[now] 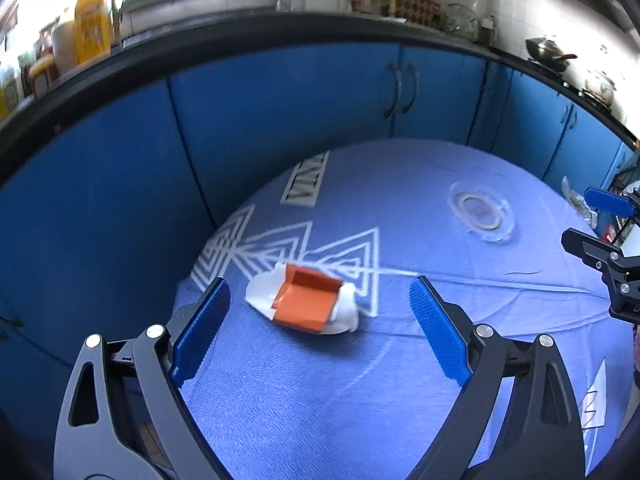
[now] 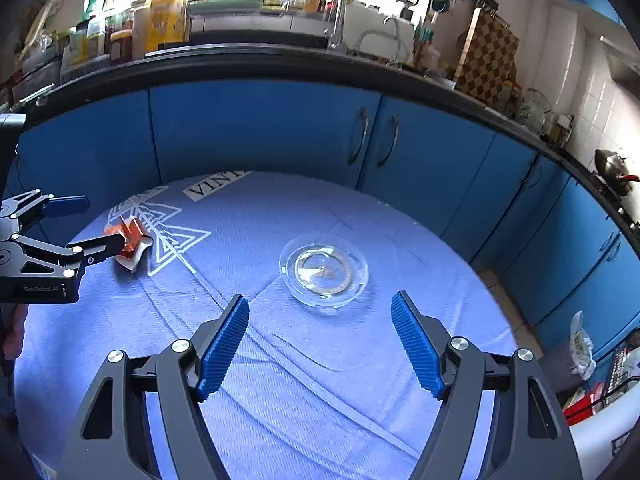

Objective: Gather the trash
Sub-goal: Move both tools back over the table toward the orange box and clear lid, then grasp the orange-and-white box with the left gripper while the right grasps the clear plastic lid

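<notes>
A crumpled orange and white carton (image 1: 306, 304) lies on the blue tablecloth (image 1: 320, 380). My left gripper (image 1: 320, 286) hangs just short of it, jaws open wide with the carton lying ahead between their lines, not touched. In the right wrist view the same carton (image 2: 130, 242) shows at the far left, partly behind the left gripper's fingers (image 2: 100, 246). A clear plastic lid (image 2: 324, 268) lies on the cloth ahead of my right gripper (image 2: 320, 302), which is open and empty. That lid (image 1: 482, 212) also shows in the left wrist view.
Blue cabinet doors (image 2: 260, 132) under a dark countertop (image 2: 240, 64) crowded with bottles curve behind the table. A plastic bag (image 2: 580, 344) and a basket (image 2: 616, 376) sit on the floor at the right. The cloth (image 2: 280, 380) in front of both grippers is bare.
</notes>
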The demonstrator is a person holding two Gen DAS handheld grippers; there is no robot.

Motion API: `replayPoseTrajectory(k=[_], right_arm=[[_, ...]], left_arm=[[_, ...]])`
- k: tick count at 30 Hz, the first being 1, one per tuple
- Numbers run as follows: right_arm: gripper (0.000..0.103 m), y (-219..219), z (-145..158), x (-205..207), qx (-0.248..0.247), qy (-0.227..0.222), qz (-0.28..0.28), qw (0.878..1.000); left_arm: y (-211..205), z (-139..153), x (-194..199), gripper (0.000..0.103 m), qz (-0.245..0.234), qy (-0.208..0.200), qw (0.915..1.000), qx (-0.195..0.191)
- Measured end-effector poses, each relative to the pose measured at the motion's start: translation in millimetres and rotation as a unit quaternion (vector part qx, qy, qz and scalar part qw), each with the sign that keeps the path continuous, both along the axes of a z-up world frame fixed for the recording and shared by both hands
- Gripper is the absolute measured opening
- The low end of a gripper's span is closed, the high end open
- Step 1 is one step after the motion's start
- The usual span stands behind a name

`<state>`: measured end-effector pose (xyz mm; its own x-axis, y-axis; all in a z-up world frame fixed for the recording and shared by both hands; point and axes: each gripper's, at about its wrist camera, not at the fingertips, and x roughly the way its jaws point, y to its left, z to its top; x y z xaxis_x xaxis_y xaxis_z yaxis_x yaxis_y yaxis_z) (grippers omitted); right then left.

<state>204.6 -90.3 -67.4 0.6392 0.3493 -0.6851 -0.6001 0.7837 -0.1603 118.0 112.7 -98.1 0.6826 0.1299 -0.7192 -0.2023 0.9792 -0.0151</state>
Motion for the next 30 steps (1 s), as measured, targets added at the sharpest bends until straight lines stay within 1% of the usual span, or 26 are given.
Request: replayPoseTrajectory(k=[3,4,6,8,11,14,17,19,20,23,28,30], right_arm=[[0.073,7,-11,11,-0.001,0.015,-0.002,1.0],[0.079,9,-16,16,0.0,0.025,-0.002,1.0],[0.084,12,-23,22,0.001,0.035,-0.003,0.999],[0.084,16,-30,26,-0.001,0.04,0.0,0.999],[0.085,20,-39,35,-0.005,0.049,0.0,0.999],[0.088,20,-45,46,0.003,0.063,-0.005,0.998],[0.091,20,-51,57,0.015,0.081,-0.008,0.997],[0.091,22,-55,65,0.018,0.09,-0.011,0.996],[0.091,23,-57,68,0.017,0.093,-0.013,0.995],[0.091,28,-63,76,0.009,0.096,-0.018,0.995],[0.091,33,-69,82,0.009,0.105,-0.015,0.994],[0.091,36,-70,84,0.004,0.102,-0.012,0.995]], left_arm=[[7,-12,6,0.09,0.002,0.015,0.9998,-0.013],[9,-16,8,0.09,0.001,0.019,0.9997,-0.016],[11,-22,12,0.09,0.001,0.028,0.9995,-0.017],[13,-28,16,0.09,0.005,0.035,0.9993,-0.014],[18,-36,22,0.09,0.013,0.048,0.9985,-0.023],[21,-41,25,0.09,0.012,0.054,0.9982,-0.024],[22,-40,24,0.089,0.008,0.051,0.9983,-0.028],[23,-40,27,0.083,0.009,0.051,0.9983,-0.027],[24,-40,29,0.079,0.008,0.048,0.9984,-0.028],[25,-38,35,0.077,0.006,0.043,0.9985,-0.035],[26,-34,43,0.072,0.005,0.03,0.9986,-0.042],[25,-32,49,0.071,0.003,0.029,0.9985,-0.047]])
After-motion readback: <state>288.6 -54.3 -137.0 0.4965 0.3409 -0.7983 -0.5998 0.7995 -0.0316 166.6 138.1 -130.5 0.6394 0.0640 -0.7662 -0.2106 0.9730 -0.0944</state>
